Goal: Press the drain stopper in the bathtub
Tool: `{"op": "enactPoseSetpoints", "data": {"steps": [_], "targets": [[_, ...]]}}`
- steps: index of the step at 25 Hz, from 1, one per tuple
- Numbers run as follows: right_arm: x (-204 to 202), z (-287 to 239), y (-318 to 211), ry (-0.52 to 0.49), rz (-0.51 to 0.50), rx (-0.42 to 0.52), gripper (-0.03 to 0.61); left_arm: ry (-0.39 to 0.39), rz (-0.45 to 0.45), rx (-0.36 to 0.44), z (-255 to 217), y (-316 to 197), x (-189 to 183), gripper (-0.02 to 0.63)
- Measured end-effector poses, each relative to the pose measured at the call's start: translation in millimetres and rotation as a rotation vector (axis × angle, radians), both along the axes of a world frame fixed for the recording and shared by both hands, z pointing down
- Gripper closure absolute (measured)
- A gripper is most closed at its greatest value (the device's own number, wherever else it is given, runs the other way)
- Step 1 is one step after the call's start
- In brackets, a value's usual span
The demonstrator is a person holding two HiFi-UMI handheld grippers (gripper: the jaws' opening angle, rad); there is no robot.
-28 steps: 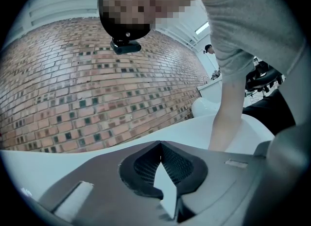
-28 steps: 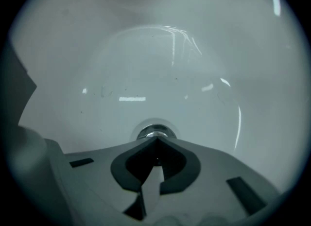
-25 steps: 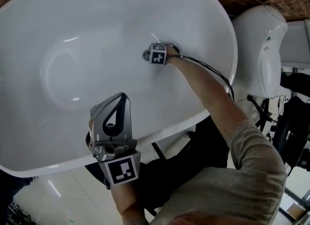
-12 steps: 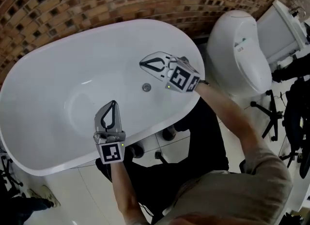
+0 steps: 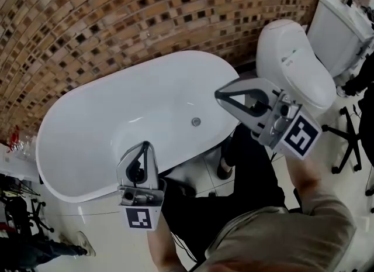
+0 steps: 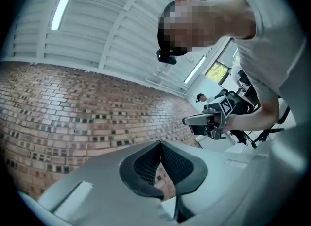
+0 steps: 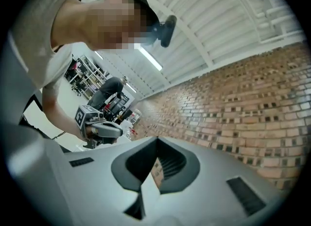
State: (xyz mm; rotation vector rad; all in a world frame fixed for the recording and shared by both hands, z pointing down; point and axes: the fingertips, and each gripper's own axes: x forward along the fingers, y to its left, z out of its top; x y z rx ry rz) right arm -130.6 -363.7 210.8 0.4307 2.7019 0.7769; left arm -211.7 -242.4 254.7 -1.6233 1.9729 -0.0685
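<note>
Near the middle of the bathtub's (image 5: 87, 124) glossy white basin lies the drain stopper (image 5: 196, 121), a small round metal disc, well apart from both grippers. The tub is a freestanding oval with its far long side along a curved brick wall (image 5: 87, 37) of brown bricks dotted with small dark insets. The right gripper (image 5: 221, 95) is held up over the tub's near rim toward the toilet end, its tip to the right of the stopper in the head view. Its 2 jaws are clenched tip to tip with nothing gripped, and only brick shows through the loop they form in the right gripper view. The left gripper (image 5: 145, 145) hangs over the near rim lower left of the stopper, tip pointing toward the basin. Its 2 jaws are likewise pressed together and empty, and its marker cube faces the camera. A white toilet (image 5: 292, 60) stands just beside the tub's right end, with its cistern (image 5: 342, 22) behind it. Pale shiny tiles cover the floor (image 5: 76, 218), and a black chair base (image 5: 345, 130) stands to the right. Both gripper views tilt upward, showing a white ribbed ceiling (image 6: 121, 21) with long strip lights (image 6: 65, 4) over the brick wall.
</note>
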Motion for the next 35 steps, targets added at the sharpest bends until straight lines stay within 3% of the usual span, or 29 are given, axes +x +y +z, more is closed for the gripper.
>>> {"op": "enactPoseSetpoints", "data": {"steps": [6, 17, 35], "targets": [[67.4, -46.3, 42.2, -0.152, 0.024, 0.18, 0.578, -0.064, 0.092, 0.086, -65.6, 29.3, 65.3, 0.604], [169.8, -104.2, 80.6, -0.419, -0.037, 0.16, 0.578, -0.144, 0.116, 0.107, -97.6, 65.0, 131.2, 0.604], [166.3, -81.7, 81.5, -0.369, -0.084, 0.173, 0.578, -0.165, 0.155, 0.065, -90.6, 58.0, 154.0, 0.604]]}}
